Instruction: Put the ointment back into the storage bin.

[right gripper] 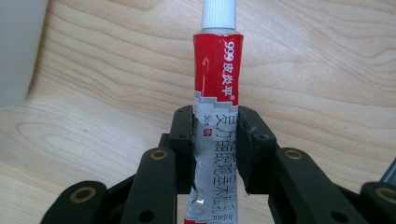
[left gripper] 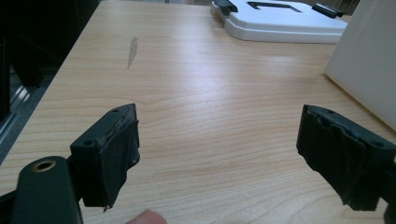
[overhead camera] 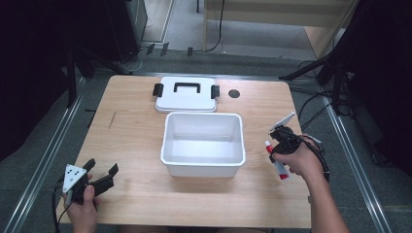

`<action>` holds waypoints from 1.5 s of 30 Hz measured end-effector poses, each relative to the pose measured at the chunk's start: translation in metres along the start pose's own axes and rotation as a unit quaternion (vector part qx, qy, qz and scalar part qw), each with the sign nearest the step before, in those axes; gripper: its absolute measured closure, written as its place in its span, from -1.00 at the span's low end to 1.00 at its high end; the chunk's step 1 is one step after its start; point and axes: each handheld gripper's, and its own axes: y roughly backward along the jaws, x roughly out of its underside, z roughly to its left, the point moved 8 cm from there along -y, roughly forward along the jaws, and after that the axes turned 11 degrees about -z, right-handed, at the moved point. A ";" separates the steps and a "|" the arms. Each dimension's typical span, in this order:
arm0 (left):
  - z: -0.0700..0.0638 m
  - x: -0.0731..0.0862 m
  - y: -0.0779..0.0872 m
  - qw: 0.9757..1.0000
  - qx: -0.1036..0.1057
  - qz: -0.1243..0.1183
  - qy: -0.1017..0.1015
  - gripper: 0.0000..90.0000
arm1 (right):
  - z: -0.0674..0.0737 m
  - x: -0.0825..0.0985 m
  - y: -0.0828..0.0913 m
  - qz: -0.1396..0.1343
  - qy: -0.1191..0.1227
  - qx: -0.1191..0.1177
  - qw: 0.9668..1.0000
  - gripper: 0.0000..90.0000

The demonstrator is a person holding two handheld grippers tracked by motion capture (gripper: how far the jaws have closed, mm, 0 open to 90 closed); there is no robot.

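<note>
- The left tool [overhead camera: 101,173] is near the front left corner of the bench [overhead camera: 136,141], in the person's left hand [overhead camera: 82,206]. Its two black jaws are wide apart. Nothing is between them.
- In the left gripper view, bare wood shows between the jaws of the left tool [left gripper: 219,154].
- The right tool [overhead camera: 278,145] is on the right side of the bench, in the person's right hand [overhead camera: 299,160]. Its jaws are closed on a tube [overhead camera: 278,162].
- In the right gripper view, the right tool [right gripper: 215,140] pinches the tube [right gripper: 217,84] around its middle. The tube is red and silver with a white cap. The cap end sticks out past the jaws, over the wood.
- A white box [overhead camera: 203,167] sits in the middle of the bench. It is open on top, and the tube is just to the right of it.
- The white lid [overhead camera: 186,97] lies flat behind the box, close to it. It has a black handle on top and a black clip on each side.
- A small dark round spot [overhead camera: 234,93] is on the bench, just right of the lid.
</note>
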 end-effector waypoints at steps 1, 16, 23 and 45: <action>0.000 0.000 0.000 1.000 0.000 0.000 0.000 -0.69 | 0.000 -0.001 0.002 -0.001 0.002 0.000 1.000 0.58; 0.000 0.000 0.000 1.000 0.000 0.000 0.001 -0.69 | 0.014 -0.022 0.029 -0.011 0.001 -0.024 1.000 0.58; 0.000 0.000 0.000 1.000 0.002 0.000 0.002 -0.69 | 0.021 -0.035 0.045 -0.016 0.009 -0.025 1.000 0.58; 0.000 0.000 0.000 1.000 0.002 0.000 0.004 -0.69 | 0.058 -0.075 0.083 -0.037 0.038 -0.034 0.998 0.58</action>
